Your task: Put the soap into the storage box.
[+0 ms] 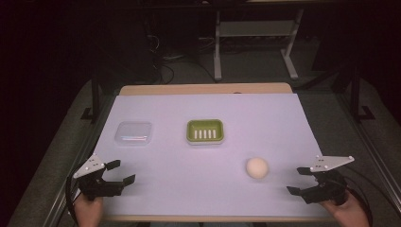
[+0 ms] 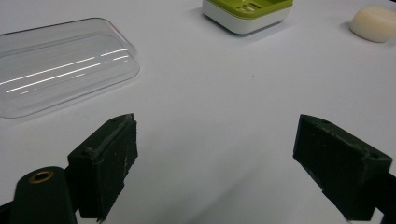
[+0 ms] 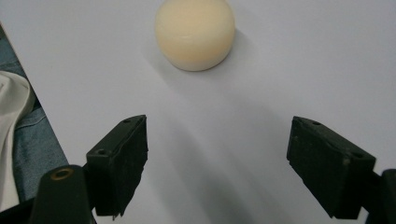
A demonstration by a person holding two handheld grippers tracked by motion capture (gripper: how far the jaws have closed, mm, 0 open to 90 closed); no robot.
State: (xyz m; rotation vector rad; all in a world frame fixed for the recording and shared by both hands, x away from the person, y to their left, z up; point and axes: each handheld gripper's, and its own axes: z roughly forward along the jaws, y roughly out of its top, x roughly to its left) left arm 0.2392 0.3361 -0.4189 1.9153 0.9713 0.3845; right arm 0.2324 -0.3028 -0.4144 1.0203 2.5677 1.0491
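Note:
A round cream soap bar [image 1: 257, 168] lies on the white sheet at the front right; it also appears ahead of the right jaws [image 3: 194, 33] and far off in the left gripper view [image 2: 374, 22]. A green soap dish [image 1: 204, 131] with a slotted white insert sits mid-table [image 2: 247, 12]. A clear plastic lid [image 1: 134, 133] lies left of it [image 2: 60, 65]. My left gripper [image 1: 120, 172] is open near the front left corner, with nothing between its jaws. My right gripper [image 1: 299, 180] is open at the front right, a short way from the soap.
The white sheet [image 1: 208, 109] covers a wooden table whose far edge [image 1: 203, 88] shows. The near table edge runs past the right gripper's left jaw, with denim cloth [image 3: 32, 140] beyond it. Dark floor and desk legs [image 1: 217, 47] lie behind.

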